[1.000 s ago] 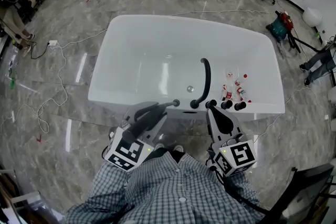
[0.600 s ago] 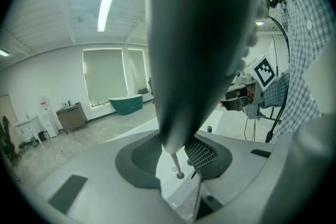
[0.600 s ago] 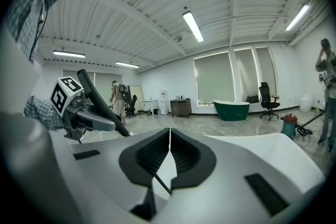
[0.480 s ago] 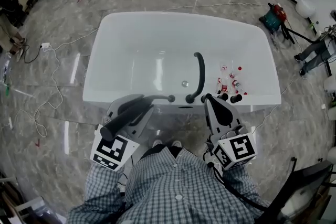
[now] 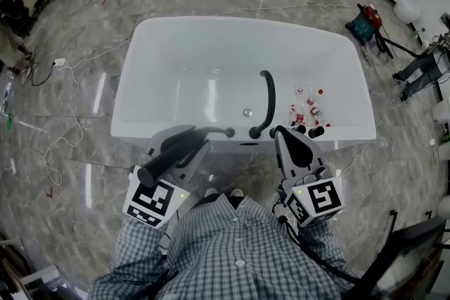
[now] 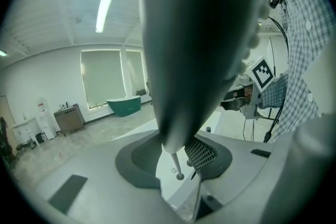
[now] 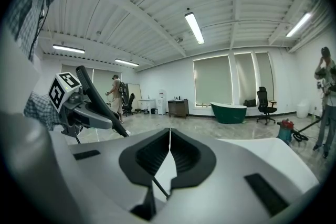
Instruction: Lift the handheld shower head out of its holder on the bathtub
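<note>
Now the left gripper [image 5: 191,149] is clamped around the dark shower head [image 5: 163,163], whose tip sits at the bathtub [image 5: 239,21] near rim. The right gripper [image 5: 287,138] hangs pinched together, empty. Lifting looks underway; next, I'd say, raise it clear.

A: What colour is the tub [image 5: 169,53]?
B: Glossy white. The floor [image 5: 63,109] is grey marble with pale veins.
A: And the shower head [image 5: 172,153]?
B: Dark grey, almost black, like the spout [image 5: 267,100].
A: The shirt [image 5: 232,256]?
B: A blue-grey and white check.
A: The cubes?
B: The left cube [image 5: 150,199] and right cube [image 5: 320,199] are white with black square markers.
A: The right tongs [image 7: 169,136]?
B: Light grey shells with black ribbed pads.
A: Anything bright?
B: Red-and-white bottles [image 5: 309,109], and a teal far tub [image 7: 228,112].
</note>
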`<state>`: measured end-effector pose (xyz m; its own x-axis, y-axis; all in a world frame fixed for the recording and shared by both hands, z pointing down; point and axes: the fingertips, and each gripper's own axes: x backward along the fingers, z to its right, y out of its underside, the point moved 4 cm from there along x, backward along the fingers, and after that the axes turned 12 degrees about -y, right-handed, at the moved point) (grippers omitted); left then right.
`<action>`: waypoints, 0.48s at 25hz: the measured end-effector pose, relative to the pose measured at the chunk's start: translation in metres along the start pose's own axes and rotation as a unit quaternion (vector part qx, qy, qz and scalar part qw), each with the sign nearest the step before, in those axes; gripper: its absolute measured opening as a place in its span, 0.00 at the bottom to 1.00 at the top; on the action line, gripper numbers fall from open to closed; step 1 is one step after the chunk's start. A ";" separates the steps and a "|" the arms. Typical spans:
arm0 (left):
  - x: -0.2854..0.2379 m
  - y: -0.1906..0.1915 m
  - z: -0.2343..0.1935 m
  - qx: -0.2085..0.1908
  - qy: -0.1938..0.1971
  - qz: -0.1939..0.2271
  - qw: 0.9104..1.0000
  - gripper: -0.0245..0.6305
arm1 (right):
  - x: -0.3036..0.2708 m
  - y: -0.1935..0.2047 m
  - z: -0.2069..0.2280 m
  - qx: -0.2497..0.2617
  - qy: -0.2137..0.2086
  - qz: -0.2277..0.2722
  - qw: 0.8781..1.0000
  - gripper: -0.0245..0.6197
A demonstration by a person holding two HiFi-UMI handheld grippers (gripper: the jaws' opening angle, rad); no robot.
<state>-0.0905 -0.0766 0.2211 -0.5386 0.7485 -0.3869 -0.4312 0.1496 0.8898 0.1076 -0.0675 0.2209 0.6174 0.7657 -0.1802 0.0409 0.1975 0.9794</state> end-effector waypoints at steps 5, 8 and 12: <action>0.002 -0.002 0.001 -0.007 0.001 -0.001 1.000 0.25 | -0.001 -0.002 -0.002 -0.007 -0.005 0.003 1.000 0.07; 0.003 -0.002 0.002 -0.005 -0.001 0.001 1.000 0.25 | -0.002 -0.001 -0.005 0.003 -0.007 0.000 1.000 0.07; 0.006 -0.001 0.005 -0.003 -0.004 0.002 1.000 0.25 | -0.001 0.000 -0.008 0.008 -0.009 -0.001 1.000 0.07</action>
<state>-0.0901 -0.0690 0.2191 -0.5354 0.7539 -0.3808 -0.4327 0.1423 0.8902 0.1009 -0.0630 0.2207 0.6311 0.7543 -0.1812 0.0546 0.1899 0.9803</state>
